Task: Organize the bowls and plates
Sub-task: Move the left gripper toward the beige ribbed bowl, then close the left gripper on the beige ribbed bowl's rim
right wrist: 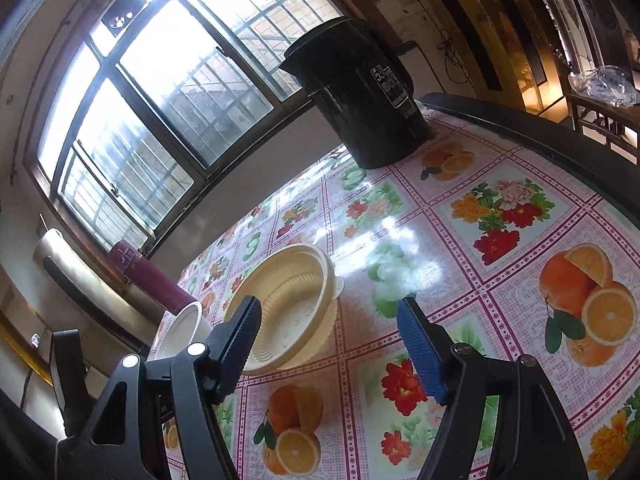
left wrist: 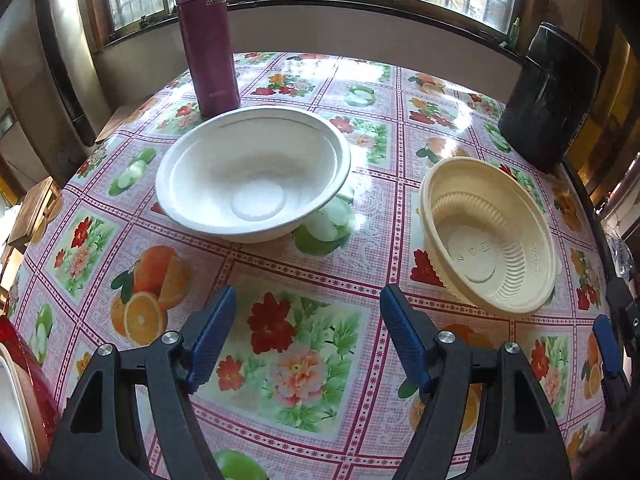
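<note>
We see both tools above the table (left wrist: 400, 216), which is covered by an oilcloth printed with fruit and flowers. Our left gripper (left wrist: 308, 304) has its blue pads spread wide with only cloth between them; it holds nothing. Ahead of it, slightly left, the white bowl (left wrist: 254, 174) sits upright on the cloth. The cream bowl (left wrist: 490, 236), ribbed on its inner wall, sits to the right of the white one, apart from it and nearer the table's right edge.

A maroon flask (left wrist: 206, 36) stands just behind the white bowl; we cannot tell whether they touch. A black canister (left wrist: 550, 96) stands at the far right corner, well apart from both bowls. At the lower left edge of the left wrist view, a red-rimmed dish (left wrist: 24, 380) with a white inner part is partly cut off; we cannot tell what it is.

Our right gripper (right wrist: 328, 312) is also wide open and empty, tilted in its view. Its left pad (right wrist: 240, 340) overlaps the cream bowl (right wrist: 288, 312) in the picture; whether it touches the rim we cannot tell. The white bowl (right wrist: 182, 332) shows beyond, partly hidden.
</note>
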`<action>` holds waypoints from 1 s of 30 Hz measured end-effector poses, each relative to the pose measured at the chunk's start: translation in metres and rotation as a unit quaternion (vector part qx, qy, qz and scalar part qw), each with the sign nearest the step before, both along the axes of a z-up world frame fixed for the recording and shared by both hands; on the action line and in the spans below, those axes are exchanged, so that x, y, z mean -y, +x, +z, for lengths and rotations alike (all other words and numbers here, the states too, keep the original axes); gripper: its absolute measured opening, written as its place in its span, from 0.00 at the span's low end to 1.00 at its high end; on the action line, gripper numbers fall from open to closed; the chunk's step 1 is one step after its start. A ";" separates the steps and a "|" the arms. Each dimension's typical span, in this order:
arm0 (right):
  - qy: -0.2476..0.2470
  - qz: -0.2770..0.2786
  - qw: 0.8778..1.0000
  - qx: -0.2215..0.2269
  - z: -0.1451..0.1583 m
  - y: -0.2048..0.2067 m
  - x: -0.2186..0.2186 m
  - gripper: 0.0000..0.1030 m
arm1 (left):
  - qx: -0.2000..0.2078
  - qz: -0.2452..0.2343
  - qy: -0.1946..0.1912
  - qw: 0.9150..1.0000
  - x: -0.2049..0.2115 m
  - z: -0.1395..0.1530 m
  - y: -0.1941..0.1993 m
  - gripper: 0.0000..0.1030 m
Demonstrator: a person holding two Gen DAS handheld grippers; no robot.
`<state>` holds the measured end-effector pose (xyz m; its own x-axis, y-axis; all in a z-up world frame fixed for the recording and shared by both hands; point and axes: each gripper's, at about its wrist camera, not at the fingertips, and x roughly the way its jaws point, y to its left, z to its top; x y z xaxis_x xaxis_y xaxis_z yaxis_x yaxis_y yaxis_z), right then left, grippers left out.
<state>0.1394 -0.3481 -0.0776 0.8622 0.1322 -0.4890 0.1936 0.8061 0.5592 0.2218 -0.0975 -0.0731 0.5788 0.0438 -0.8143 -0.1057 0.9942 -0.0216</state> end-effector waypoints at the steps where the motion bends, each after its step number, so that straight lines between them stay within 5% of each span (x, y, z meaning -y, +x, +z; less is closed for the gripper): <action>1: 0.000 -0.002 1.000 -0.001 -0.002 0.002 0.001 0.71 | -0.002 0.003 -0.003 1.000 0.001 -0.001 0.002 0.72; 6: 0.006 -0.010 1.000 0.007 -0.011 0.015 0.005 0.71 | 0.003 0.015 -0.039 0.999 0.003 0.007 0.014 0.72; 14: 0.021 -0.004 1.000 0.014 -0.013 0.027 0.007 0.71 | 0.013 0.021 -0.023 0.999 0.014 0.006 0.035 0.72; 30: 0.026 0.022 0.999 -0.009 -0.021 0.045 -0.007 0.68 | -0.004 -0.050 -0.068 0.996 0.023 -0.008 0.039 0.72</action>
<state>0.1849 -0.3416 -0.0988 0.8461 0.1955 -0.4959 0.1687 0.7843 0.5970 0.2610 -0.1208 -0.0810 0.5683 -0.1253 -0.8132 -0.0071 0.9876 -0.1571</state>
